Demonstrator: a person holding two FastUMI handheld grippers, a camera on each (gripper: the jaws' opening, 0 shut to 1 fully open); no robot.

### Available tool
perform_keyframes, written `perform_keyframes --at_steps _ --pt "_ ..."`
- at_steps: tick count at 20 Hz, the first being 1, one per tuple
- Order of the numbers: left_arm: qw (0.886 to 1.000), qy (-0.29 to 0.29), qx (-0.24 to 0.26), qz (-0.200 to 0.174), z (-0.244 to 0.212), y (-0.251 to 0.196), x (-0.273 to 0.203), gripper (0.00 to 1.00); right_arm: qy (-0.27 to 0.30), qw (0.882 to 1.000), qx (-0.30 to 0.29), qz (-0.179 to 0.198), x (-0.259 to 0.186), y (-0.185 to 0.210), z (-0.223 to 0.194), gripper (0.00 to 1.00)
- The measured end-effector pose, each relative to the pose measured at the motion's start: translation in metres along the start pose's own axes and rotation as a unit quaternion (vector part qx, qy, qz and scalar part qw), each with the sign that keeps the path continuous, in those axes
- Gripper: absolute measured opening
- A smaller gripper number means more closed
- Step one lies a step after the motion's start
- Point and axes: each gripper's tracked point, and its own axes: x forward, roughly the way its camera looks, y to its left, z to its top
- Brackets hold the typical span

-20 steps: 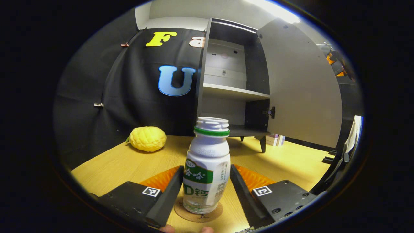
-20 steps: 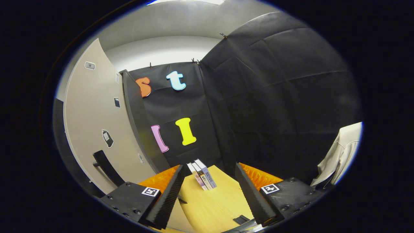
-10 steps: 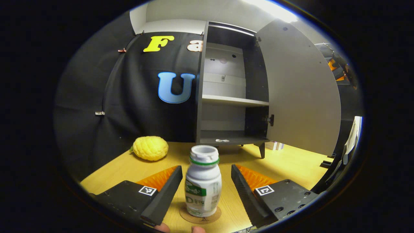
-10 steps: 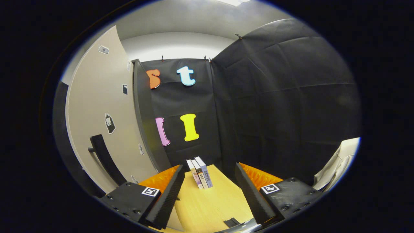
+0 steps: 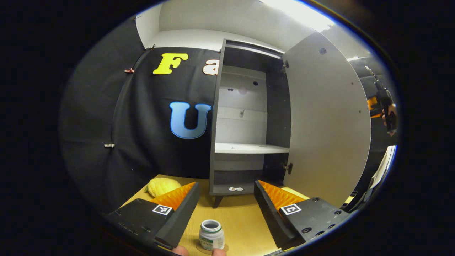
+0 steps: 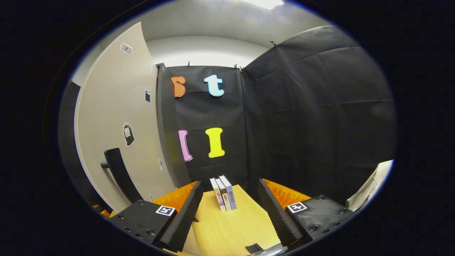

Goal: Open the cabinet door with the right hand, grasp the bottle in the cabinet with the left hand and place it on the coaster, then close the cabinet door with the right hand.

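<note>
Already the bottle (image 5: 211, 239) stands upright on the coaster (image 5: 199, 248), on the table (image 5: 241, 227), low between the spread fingers of the left gripper (image 5: 226, 213) with clear air on both sides. That gripper's jaws are wide apart and hold nothing. Beyond it the cabinet (image 5: 245, 121) gapes, its shelves bare of bottles, and the door (image 5: 327, 124) is swung far out to the right. A yellow fruit (image 5: 161, 186) lies near the cabinet's left foot.

So placing looks done, and closing the door is the step in hand. The right gripper (image 6: 229, 213) is also wide open and empty, aimed past some books (image 6: 224, 193) on the table, with the door's outer face and its dark handle (image 6: 119, 174) just to its left. The next move, I judge, calls for turning left to meet the handle or the door's face and pushing it shut.
</note>
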Motion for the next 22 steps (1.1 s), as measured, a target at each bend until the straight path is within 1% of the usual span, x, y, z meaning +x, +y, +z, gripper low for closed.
perform_keyframes --at_steps 2,3,4,5,6,7,9,11,12,14,15,16,17,18,19,20,21,22 --pt "1.0 -0.001 -0.007 0.028 0.021 0.006 -0.002 0.95 -0.004 1.0 0.003 0.018 0.0 0.009 0.003 0.98" --pt "0.999 0.002 -0.007 0.032 0.026 0.004 0.003 0.95 -0.005 1.0 0.006 0.03 0.001 0.014 0.003 0.98" --pt "1.0 0.003 -0.005 0.031 0.034 0.001 0.005 0.92 -0.002 0.999 0.009 0.04 0.001 0.019 0.002 0.98" --pt "1.0 0.0 0.0 0.029 0.043 -0.002 0.005 0.95 -0.003 0.999 0.009 0.048 -0.001 0.022 0.003 0.98" --pt "1.0 -0.006 0.006 0.025 0.053 -0.005 0.004 0.92 -0.006 0.998 0.009 0.057 -0.001 0.026 0.004 0.98" --pt "1.0 -0.011 0.008 0.018 0.059 -0.008 0.005 0.95 -0.006 0.998 0.01 0.067 0.0 0.029 0.005 0.98" --pt "1.0 -0.004 -0.003 0.009 0.06 -0.016 0.004 0.94 -0.007 0.997 0.012 0.082 -0.003 0.036 0.005 0.98" --pt "1.0 -0.005 -0.016 0.016 0.07 -0.017 0.0 0.95 -0.013 0.996 0.002 0.089 -0.003 0.036 0.007 0.98" --pt "1.0 -0.004 -0.026 0.013 0.074 -0.02 -0.001 0.95 -0.011 0.995 0.001 0.095 -0.003 0.039 0.006 0.98" --pt "0.999 -0.002 -0.039 0.023 0.082 -0.017 -0.002 0.95 -0.016 0.996 -0.002 0.088 -0.002 0.035 0.007 0.96" --pt "0.999 -0.003 -0.043 0.029 0.086 -0.013 -0.003 0.92 -0.022 0.996 -0.006 0.084 -0.002 0.035 0.008 0.95" --pt "0.998 -0.003 -0.046 0.034 0.09 -0.011 -0.006 0.95 -0.03 0.996 -0.017 0.079 0.001 0.033 0.01 0.97" --pt "0.998 -0.002 -0.04 0.043 0.092 -0.007 -0.008 0.95 -0.031 0.996 -0.029 0.074 0.002 0.028 0.01 0.97" --pt "0.998 -0.007 -0.022 0.053 0.099 -0.004 -0.013 0.95 -0.025 0.996 -0.039 0.07 0.004 0.023 0.006 0.97" --pt "0.998 -0.014 0.003 0.058 0.108 -0.001 -0.014 0.92 -0.019 0.996 -0.042 0.075 0.002 0.024 0.004 0.97" --pt "0.998 -0.022 0.024 0.061 0.117 0.002 -0.015 0.95 -0.018 0.996 -0.043 0.073 -0.001 0.022 0.004 0.97" --pt "0.997 -0.026 0.036 0.06 0.116 0.004 -0.014 0.95 -0.018 0.996 -0.04 0.074 0.001 0.025 0.004 0.97" --pt "0.998 -0.027 0.033 0.055 0.117 0.002 -0.015 0.95 -0.016 0.996 -0.037 0.081 -0.001 0.03 0.004 0.95"
